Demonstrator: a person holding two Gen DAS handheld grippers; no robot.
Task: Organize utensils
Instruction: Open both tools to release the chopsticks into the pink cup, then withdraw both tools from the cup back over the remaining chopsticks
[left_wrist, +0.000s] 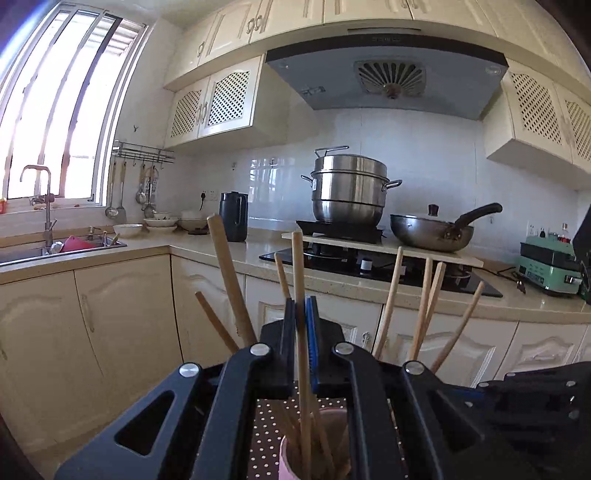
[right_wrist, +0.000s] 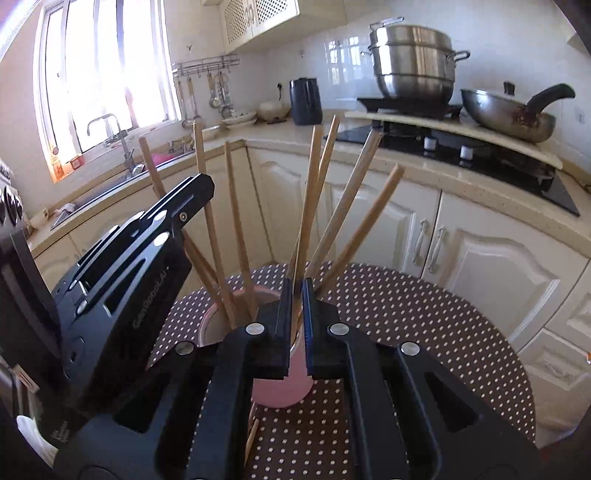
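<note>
This is a home kitchen: cream cabinets (left_wrist: 122, 332) run under an L-shaped worktop (left_wrist: 207, 254), with lattice-fronted wall cupboards (left_wrist: 218, 99) above. A stacked steel steamer pot (left_wrist: 349, 186) and a wok (left_wrist: 432, 230) sit at the gas hob (left_wrist: 369, 264) beneath an extractor hood (left_wrist: 384, 79), and a dark kettle (left_wrist: 233, 216) stands near bowls (left_wrist: 160, 221). By the barred window (left_wrist: 62, 110) there is a sink (left_wrist: 55, 251) with a tap (left_wrist: 46, 206), and ladles hang from a wall rail (left_wrist: 142, 151)
</note>
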